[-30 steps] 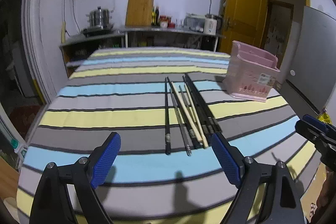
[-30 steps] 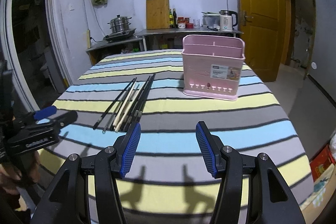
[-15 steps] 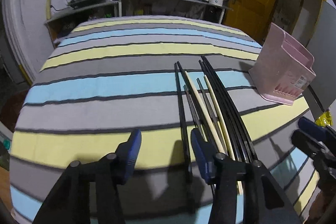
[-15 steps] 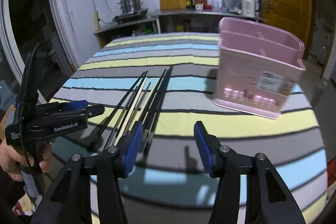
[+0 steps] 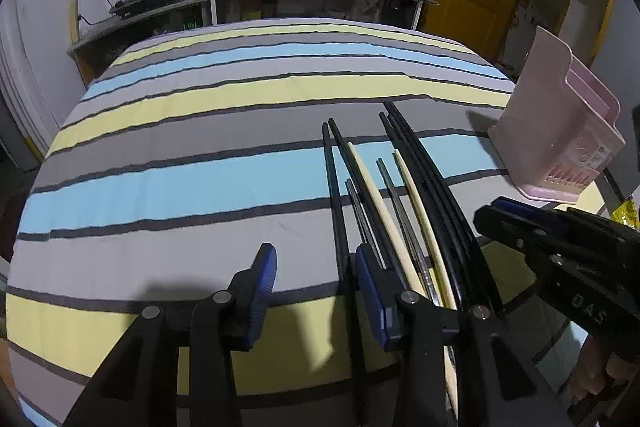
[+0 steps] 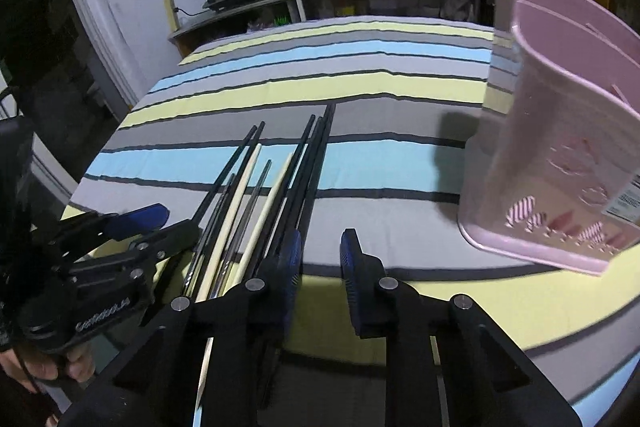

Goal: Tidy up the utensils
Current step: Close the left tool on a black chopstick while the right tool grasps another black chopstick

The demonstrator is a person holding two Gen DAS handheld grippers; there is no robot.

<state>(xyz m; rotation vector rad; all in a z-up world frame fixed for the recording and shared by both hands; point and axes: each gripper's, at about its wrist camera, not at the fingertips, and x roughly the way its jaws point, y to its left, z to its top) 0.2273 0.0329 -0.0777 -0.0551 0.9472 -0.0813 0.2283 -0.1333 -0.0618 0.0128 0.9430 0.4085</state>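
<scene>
On striped cloth (image 5: 180,187), chopsticks (image 5: 400,195), both tongs (image 5: 316,279) (image 6: 320,255) closing, pink holder (image 6: 560,167)

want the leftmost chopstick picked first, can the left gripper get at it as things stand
Probably yes. The left gripper hangs low over the near ends, jaws closing, and the leftmost black chopstick runs between its fingers with bare cloth to its left. The next chopstick lies close on the right, so it may get caught too.
</scene>
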